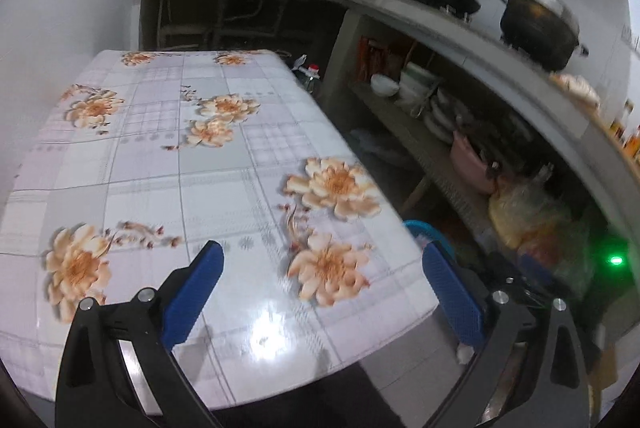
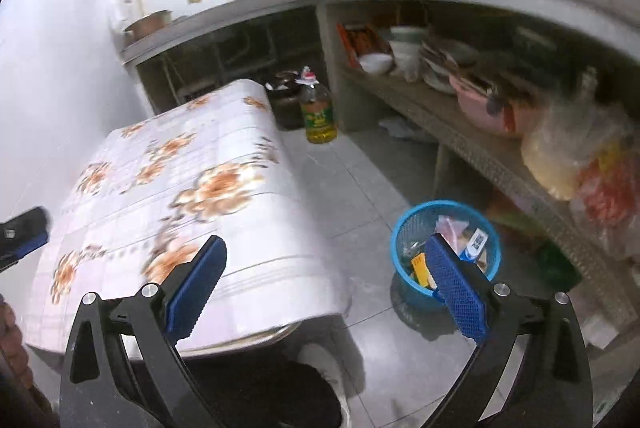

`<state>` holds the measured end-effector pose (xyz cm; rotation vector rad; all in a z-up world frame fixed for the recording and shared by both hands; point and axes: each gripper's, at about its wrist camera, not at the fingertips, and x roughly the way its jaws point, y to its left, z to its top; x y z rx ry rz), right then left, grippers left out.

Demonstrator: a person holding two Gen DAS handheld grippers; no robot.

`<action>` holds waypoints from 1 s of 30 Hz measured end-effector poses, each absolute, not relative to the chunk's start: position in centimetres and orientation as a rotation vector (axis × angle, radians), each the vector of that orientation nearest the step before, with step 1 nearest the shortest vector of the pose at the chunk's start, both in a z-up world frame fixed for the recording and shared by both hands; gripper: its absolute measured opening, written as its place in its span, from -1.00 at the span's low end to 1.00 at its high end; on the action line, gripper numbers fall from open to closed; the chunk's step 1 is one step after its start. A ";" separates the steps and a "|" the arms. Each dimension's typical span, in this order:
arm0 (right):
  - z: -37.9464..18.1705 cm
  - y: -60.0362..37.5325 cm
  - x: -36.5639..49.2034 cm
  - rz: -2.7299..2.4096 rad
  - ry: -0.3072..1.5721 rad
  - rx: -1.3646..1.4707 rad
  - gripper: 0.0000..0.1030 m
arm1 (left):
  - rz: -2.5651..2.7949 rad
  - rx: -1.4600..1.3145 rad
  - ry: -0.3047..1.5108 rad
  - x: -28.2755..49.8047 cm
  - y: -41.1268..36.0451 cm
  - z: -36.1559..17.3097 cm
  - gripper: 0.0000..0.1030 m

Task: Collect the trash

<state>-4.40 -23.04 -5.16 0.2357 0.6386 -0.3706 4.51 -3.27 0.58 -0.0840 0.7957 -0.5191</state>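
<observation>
- Table (image 1: 168, 163) with the floral cloth shows no trash anywhere on the visible surface in either wrist view
- Blue basket (image 2: 404, 228) sits on the floor tiles just beside the table's near corner, below the open shelf (image 2: 472, 143)
- Trash (image 2: 474, 244) is already in the basket: a white-and-blue packet, a pinkish wrapper and a yellow piece; contents partly hidden by the right tong's pad
- Left gripper (image 1: 324, 292) is released, jaws spread wide, nothing between them, hovering over the table's near edge
- Right gripper (image 2: 326, 286) is released too, jaws wide, nothing between the pads, hanging above the gap between table and basket
- Oil bottle (image 2: 318, 113) on the floor by the far table corner looks part full, so likely not trash
- Judgement: collection looks done or nearly done, as far as visible; the floor under the table and the shelf clutter are too blurred to rule out leftovers
- Remaining: a check of the hidden floor areas, if anything
</observation>
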 end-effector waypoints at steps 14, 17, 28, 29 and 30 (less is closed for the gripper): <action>-5.0 -19.9 -6.9 -0.600 0.656 0.108 0.85 | -0.250 0.089 0.811 1.0 -6.2 -2.2 0.89; -5.0 -20.2 -7.2 -0.614 0.670 0.108 0.85 | -0.188 0.140 0.840 1.0 -6.6 -2.8 0.89; -5.0 -21.2 -7.6 -0.667 0.703 0.102 0.85 | -0.125 0.145 0.836 0.1 -6.3 -2.5 0.89; -4.9 -21.3 -7.7 -0.668 0.703 0.102 0.85 | -0.122 0.140 0.837 0.1 -6.2 -2.5 0.89; -4.9 -21.3 -7.7 -0.669 0.704 0.102 0.85 | -0.120 0.137 0.837 0.1 -6.2 -2.5 0.89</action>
